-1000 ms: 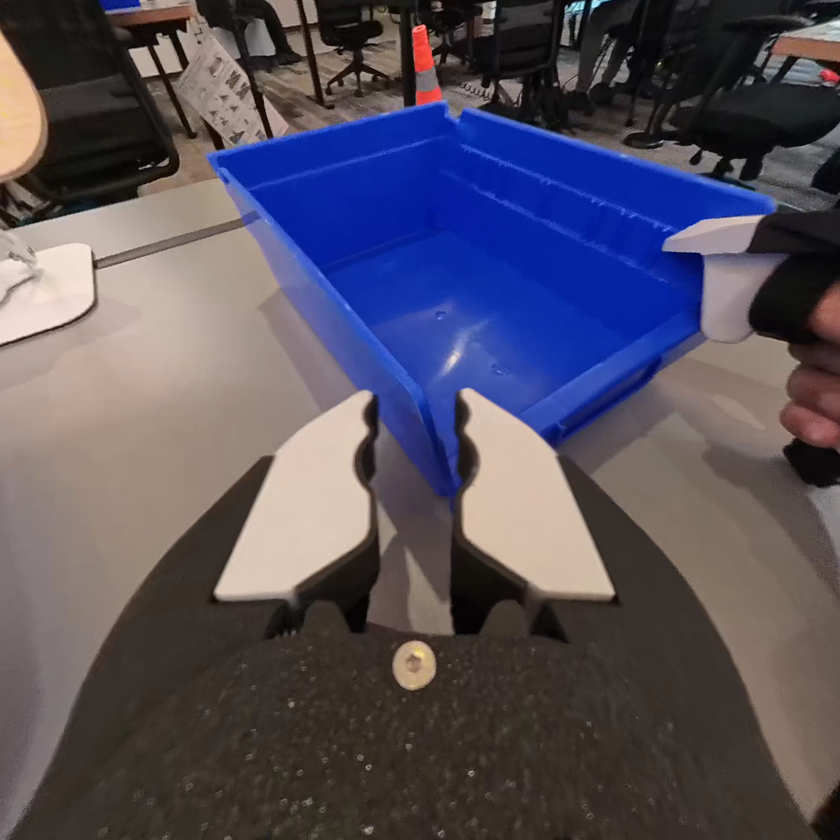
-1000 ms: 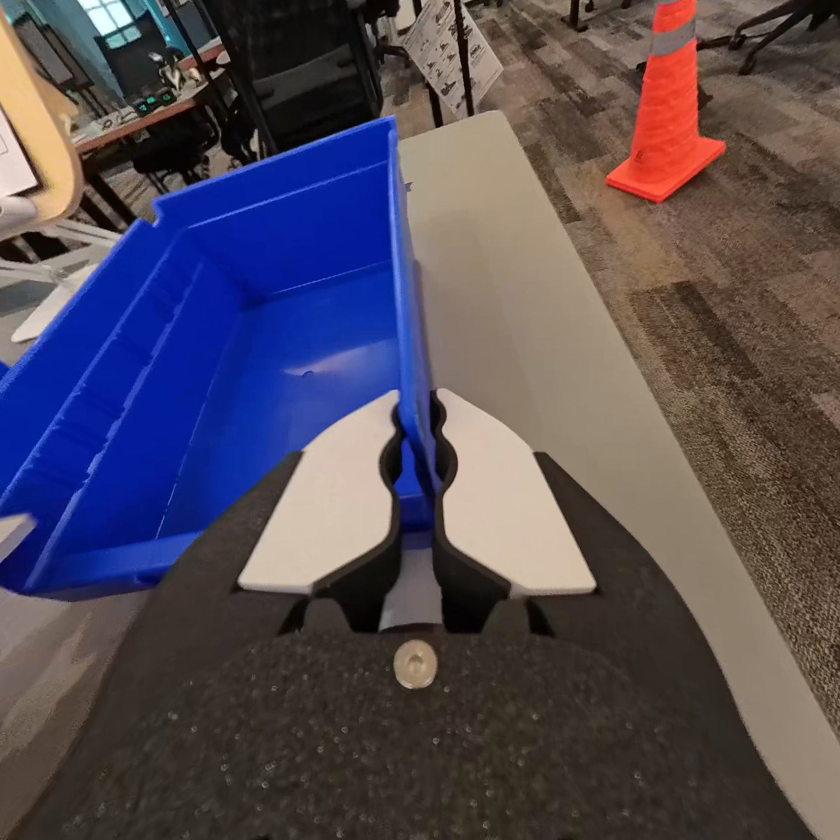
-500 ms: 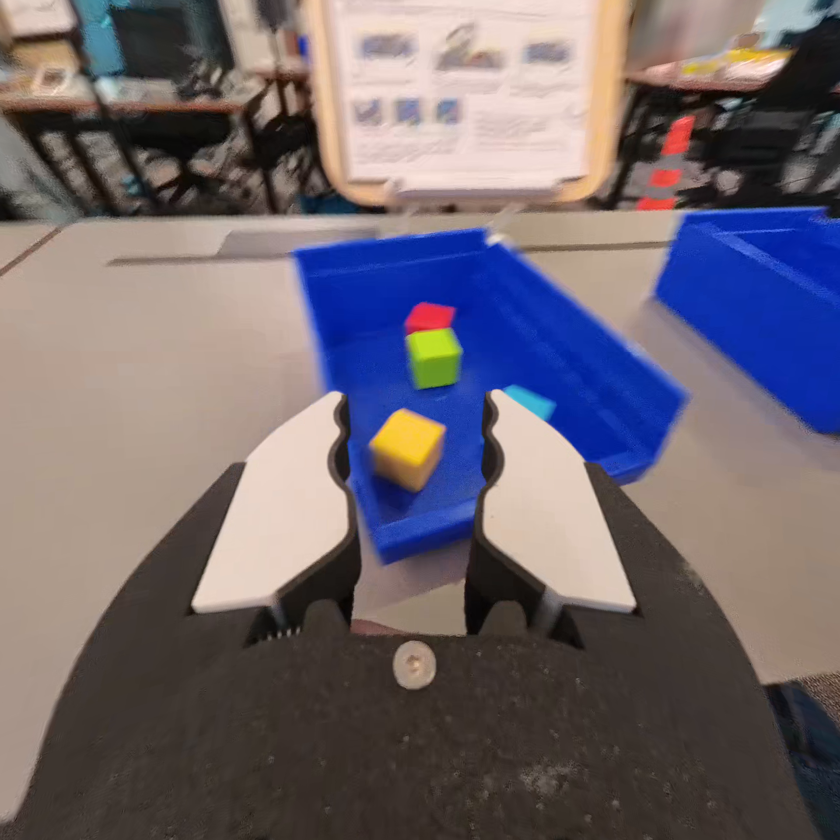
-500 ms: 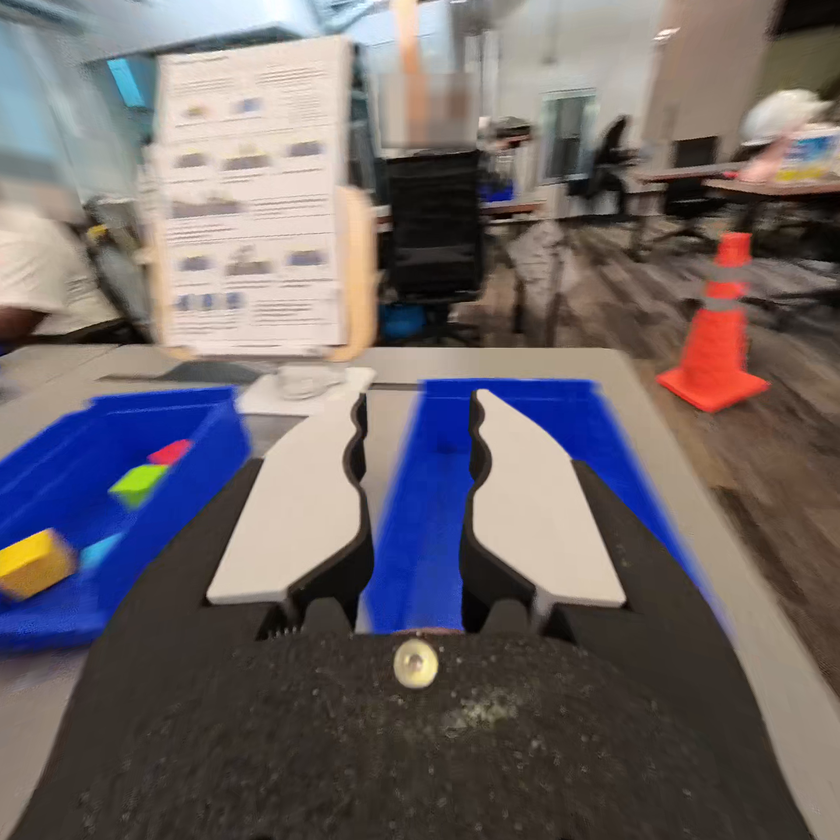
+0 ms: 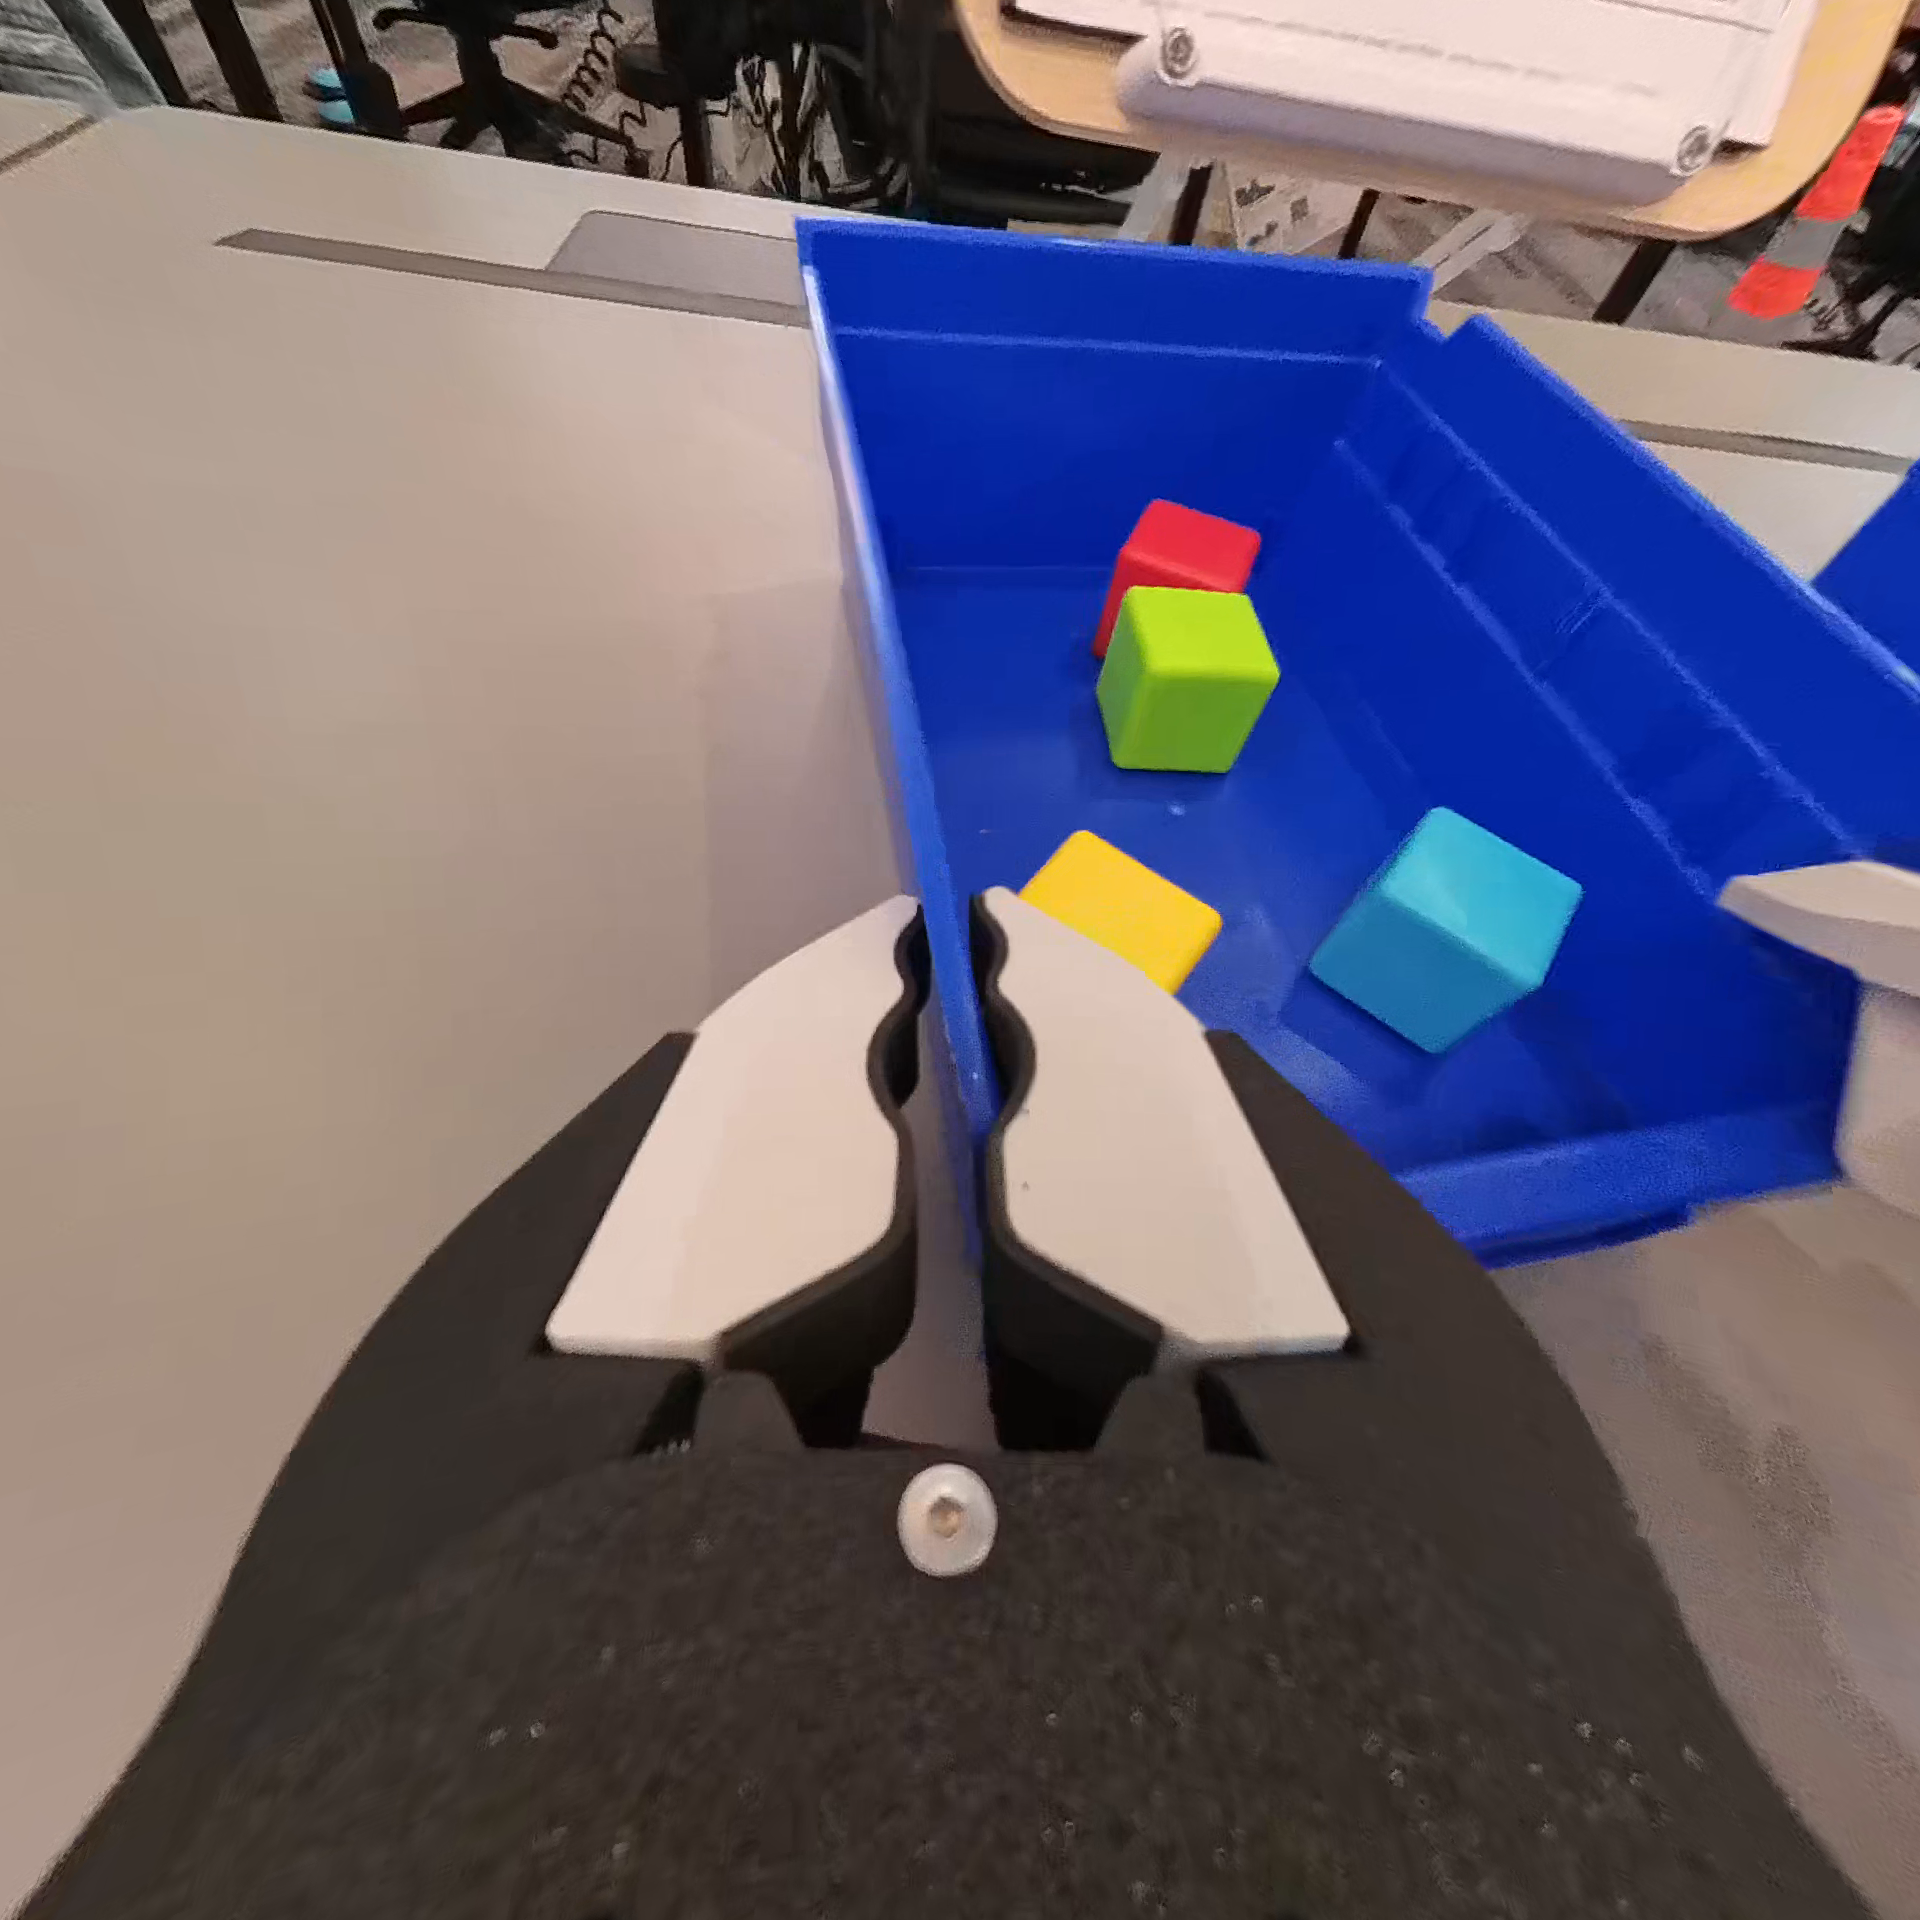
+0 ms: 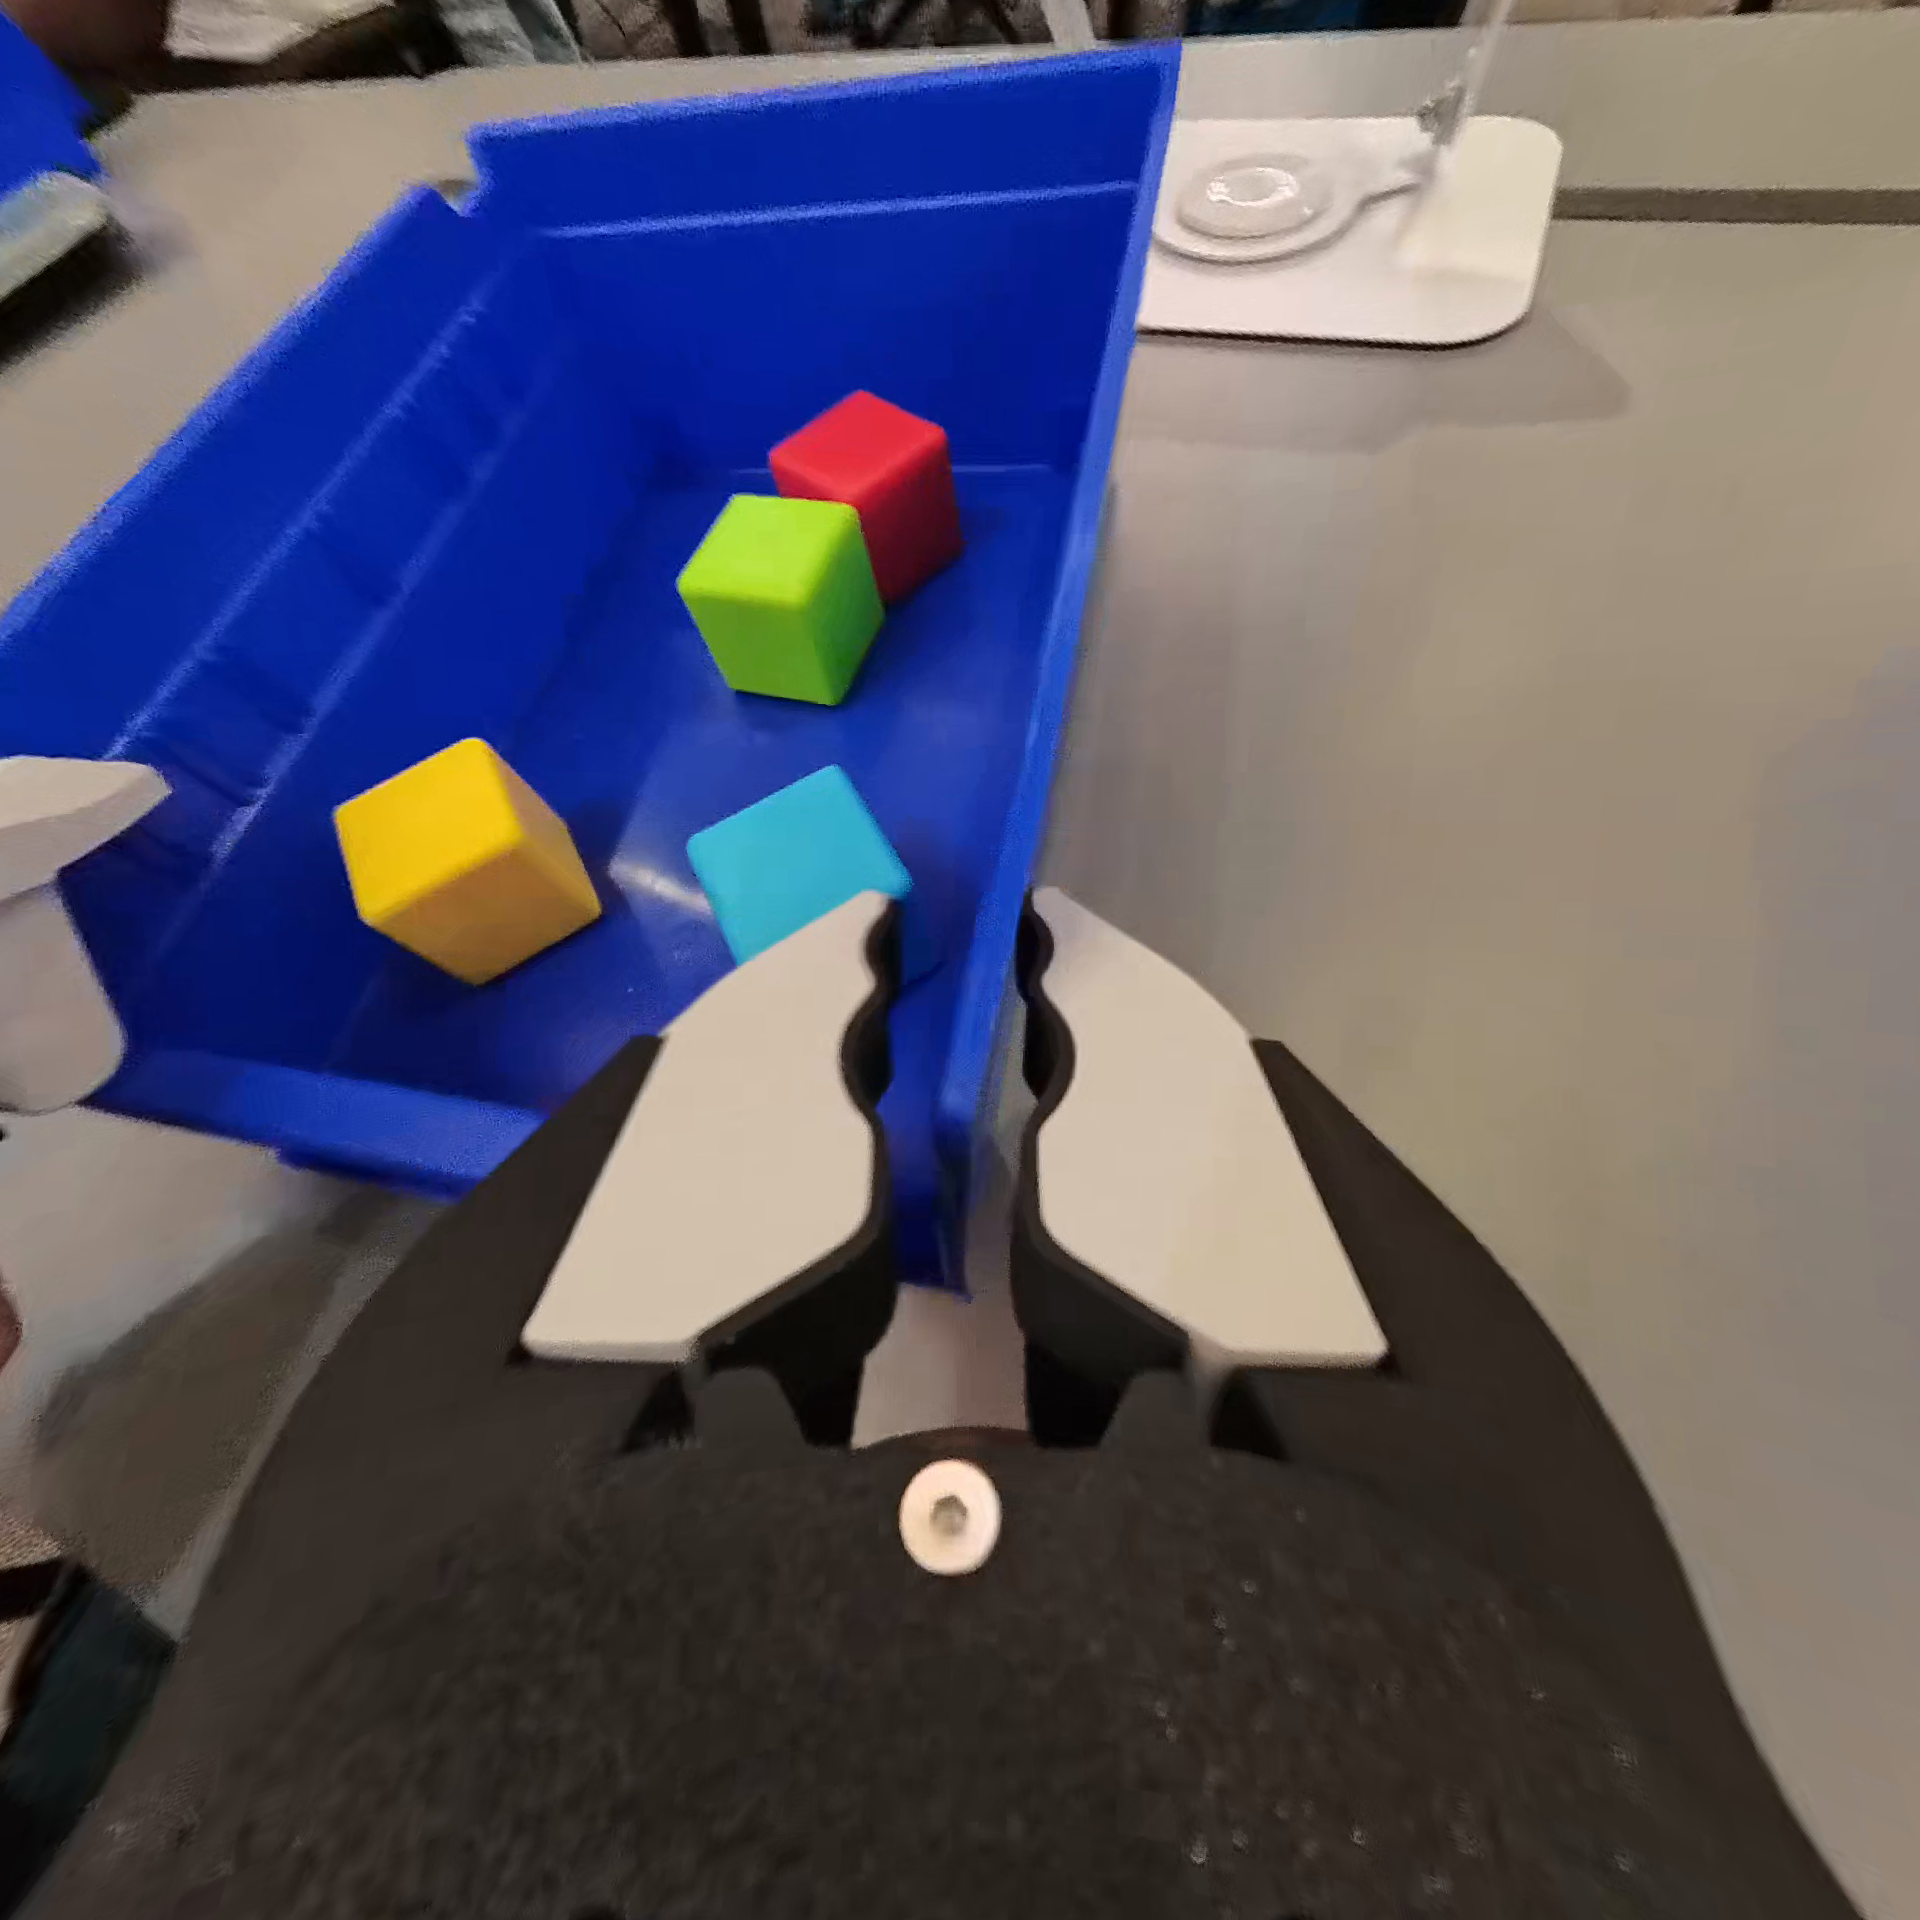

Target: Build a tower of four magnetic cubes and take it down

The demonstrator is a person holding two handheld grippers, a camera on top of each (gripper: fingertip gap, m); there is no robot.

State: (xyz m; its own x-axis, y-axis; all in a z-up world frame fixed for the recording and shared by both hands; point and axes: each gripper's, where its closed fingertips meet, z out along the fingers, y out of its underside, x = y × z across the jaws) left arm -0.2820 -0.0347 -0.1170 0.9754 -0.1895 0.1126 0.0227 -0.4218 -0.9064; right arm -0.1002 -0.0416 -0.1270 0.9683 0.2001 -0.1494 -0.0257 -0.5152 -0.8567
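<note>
A blue bin (image 5: pixel 1091 436) on the grey table holds four loose cubes: red (image 5: pixel 1184 551), green (image 5: pixel 1184 681), yellow (image 5: pixel 1122 909) and cyan (image 5: pixel 1444 925). The red and green cubes touch. My left gripper (image 5: pixel 948 914) is shut on the bin's left wall near the front corner. My right gripper (image 6: pixel 961 914) straddles the bin's right wall (image 6: pixel 1081 582) near the front and is closed on it. The same cubes show in the right wrist view: red (image 6: pixel 873 478), green (image 6: pixel 779 592), yellow (image 6: pixel 457 857), cyan (image 6: pixel 790 857). Each view catches the other gripper's finger at the bin's far side.
A second blue bin (image 5: pixel 1881 561) stands just right of this one. A sign stand with a white base (image 6: pixel 1351 239) is behind the bins. Chairs and an orange cone (image 5: pixel 1808 229) stand on the floor beyond the table.
Both grippers let go of the empty bin's walls, swung left to the bin with the cubes, and closed on its two side walls.
</note>
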